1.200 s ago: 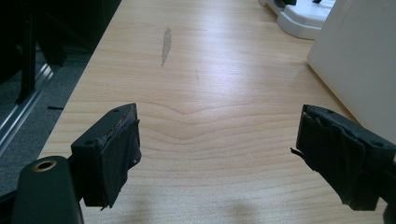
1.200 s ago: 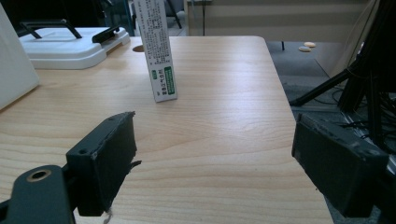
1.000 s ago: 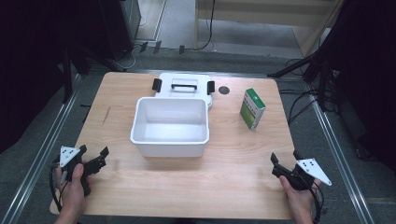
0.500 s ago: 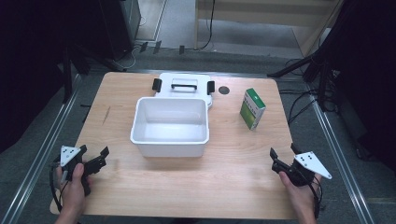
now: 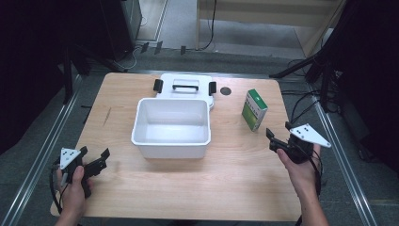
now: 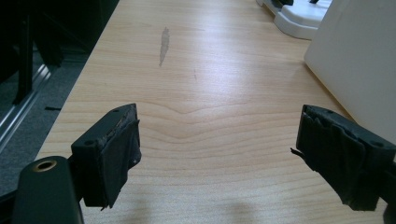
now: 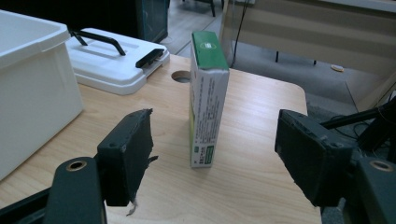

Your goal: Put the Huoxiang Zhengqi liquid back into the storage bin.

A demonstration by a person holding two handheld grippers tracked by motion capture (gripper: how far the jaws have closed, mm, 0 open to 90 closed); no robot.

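A green-and-white box (image 7: 208,100) stands upright on the desk (image 5: 197,188), right of an empty white tub (image 5: 172,128) and near the right gripper (image 7: 215,156), whose spread fingers line up with it, apparently ready to grasp; the left gripper (image 6: 217,156) waits open at the desk's near left.

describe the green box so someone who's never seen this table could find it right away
Start at the white bin in the middle of the wooden table, then look to its right, toward the table's far right corner. There stands the green box, upright on its narrow end, the only coloured item, with a green top and white printed sides.
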